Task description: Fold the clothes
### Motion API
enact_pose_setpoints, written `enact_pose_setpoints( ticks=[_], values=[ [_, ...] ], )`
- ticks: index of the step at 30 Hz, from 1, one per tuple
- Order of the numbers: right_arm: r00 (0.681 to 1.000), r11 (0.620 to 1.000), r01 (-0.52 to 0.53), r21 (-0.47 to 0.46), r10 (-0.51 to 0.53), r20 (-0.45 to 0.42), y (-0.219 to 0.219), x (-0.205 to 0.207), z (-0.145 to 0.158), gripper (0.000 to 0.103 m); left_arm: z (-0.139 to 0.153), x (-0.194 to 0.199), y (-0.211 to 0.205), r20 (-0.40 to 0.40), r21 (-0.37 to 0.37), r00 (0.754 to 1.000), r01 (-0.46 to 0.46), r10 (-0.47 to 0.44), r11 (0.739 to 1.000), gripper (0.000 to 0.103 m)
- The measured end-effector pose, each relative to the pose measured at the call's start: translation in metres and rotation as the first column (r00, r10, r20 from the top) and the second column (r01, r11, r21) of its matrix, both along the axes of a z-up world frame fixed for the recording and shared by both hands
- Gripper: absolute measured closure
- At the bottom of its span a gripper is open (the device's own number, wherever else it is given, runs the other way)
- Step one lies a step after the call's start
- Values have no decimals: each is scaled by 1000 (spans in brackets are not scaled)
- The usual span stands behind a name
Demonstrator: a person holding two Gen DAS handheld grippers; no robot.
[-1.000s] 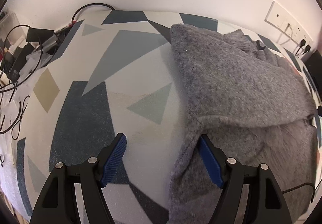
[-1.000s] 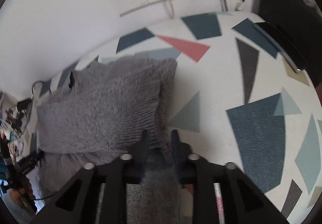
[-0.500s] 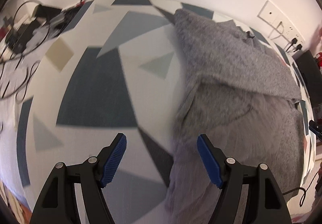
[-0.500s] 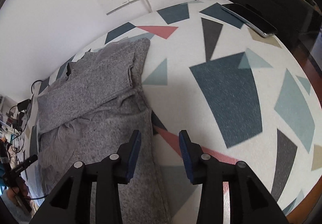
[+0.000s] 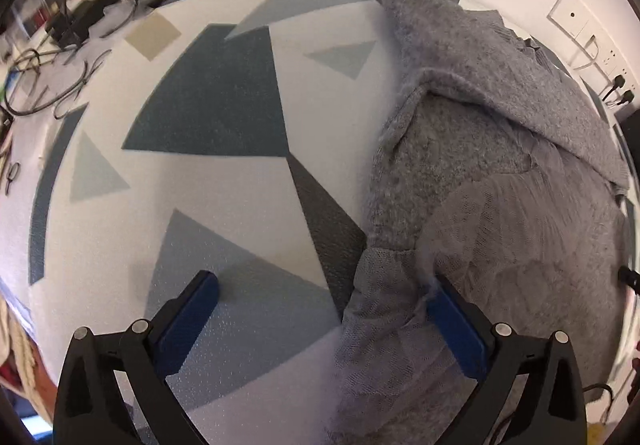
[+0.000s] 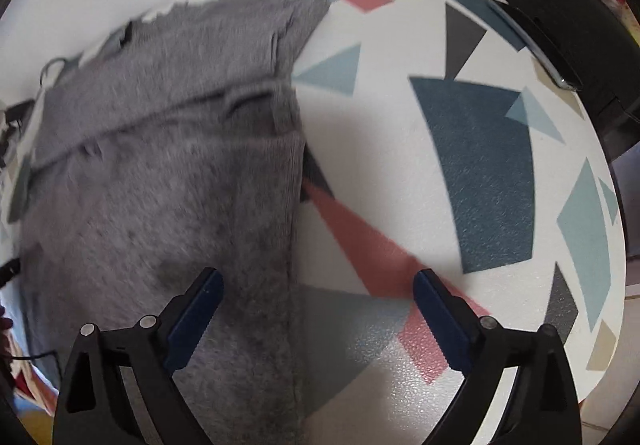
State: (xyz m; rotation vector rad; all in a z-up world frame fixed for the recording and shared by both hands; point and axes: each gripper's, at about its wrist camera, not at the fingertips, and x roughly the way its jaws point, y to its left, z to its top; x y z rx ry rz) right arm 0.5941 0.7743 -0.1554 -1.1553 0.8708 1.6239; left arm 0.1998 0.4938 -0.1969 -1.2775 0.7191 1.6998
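Left wrist view set low and close over the patterned table (image 5: 224,181), grey garment (image 5: 500,173) at right, right wrist view likewise, garment (image 6: 160,173) at left, both shared.

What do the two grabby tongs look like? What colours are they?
Both tongs look alike. The left tongs and the right tongs each have a black frame with open triangular cut-outs and small round silver bolts. Each has two long fingers faced with bright blue pads that have little ridges along the edge. No cables, markings or sleeves show on them.
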Motion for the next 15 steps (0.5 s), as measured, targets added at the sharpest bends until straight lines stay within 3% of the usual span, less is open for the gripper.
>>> enact_pose_setpoints(
  ticks=[7,15],
  values=[
    [1000,998,24,62,-24,-7,-5,-3,-1,0,-2,4,-9,-18,49,999,-47,48,998,0],
    [998,996,65,56,-65,-2,-1,-2,3,0,-3,7,-13,-31,62,996,-84,86,995,0]
  ],
)
